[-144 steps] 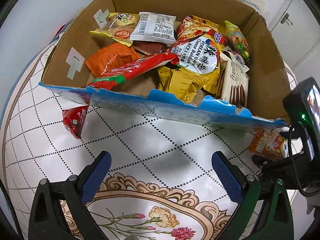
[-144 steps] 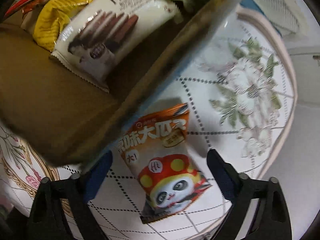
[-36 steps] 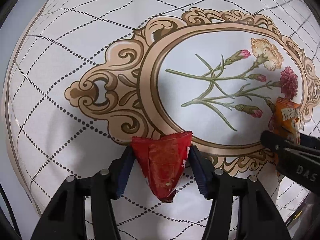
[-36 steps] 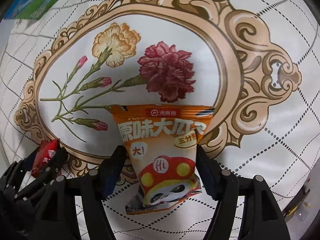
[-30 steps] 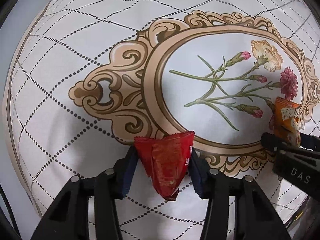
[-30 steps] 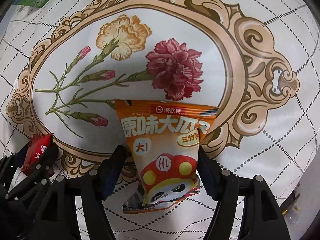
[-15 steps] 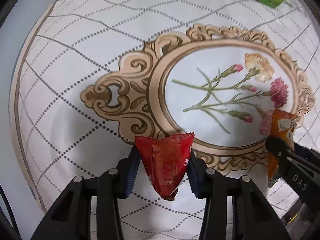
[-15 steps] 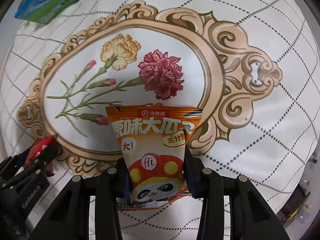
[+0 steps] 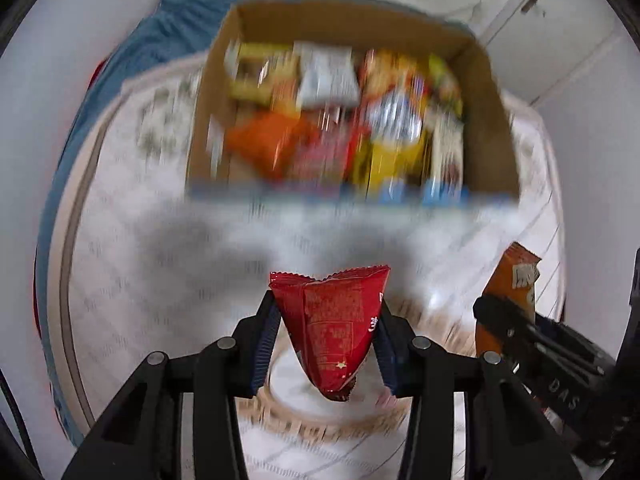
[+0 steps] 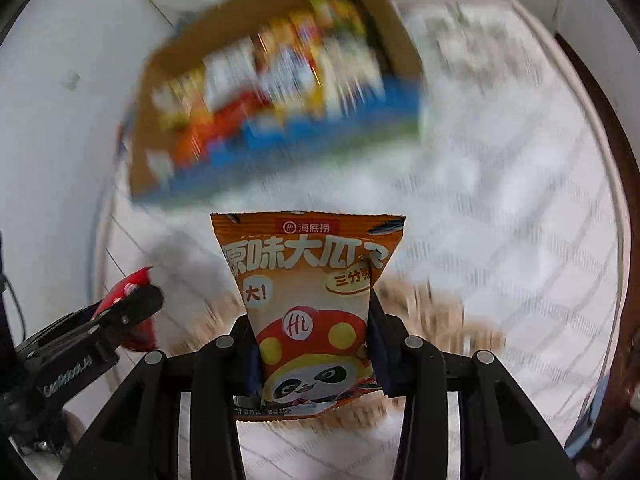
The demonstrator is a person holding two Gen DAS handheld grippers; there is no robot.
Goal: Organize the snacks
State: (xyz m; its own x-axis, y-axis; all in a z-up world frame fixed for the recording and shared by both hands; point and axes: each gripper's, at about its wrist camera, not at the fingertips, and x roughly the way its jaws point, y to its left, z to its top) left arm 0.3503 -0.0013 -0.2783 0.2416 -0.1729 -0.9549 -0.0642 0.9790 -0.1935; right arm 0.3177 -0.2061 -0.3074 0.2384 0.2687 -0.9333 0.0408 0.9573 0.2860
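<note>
The left gripper (image 9: pixel 326 338) pinches a crinkly red foil packet (image 9: pixel 332 324), its jaws closed on it; the right gripper (image 10: pixel 312 346) clamps a glossy orange panda pouch (image 10: pixel 308 296); the blurred cardboard box (image 9: pixel 488 128) of snacks lies at twelve o'clock.

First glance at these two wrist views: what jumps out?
Each claw is clamped on a snack held off the table: the left claw pinches a red packet, the right claw an orange panda packet. Ahead of both, blurred, sits an open cardboard box packed with mixed snacks on the patterned tablecloth.
</note>
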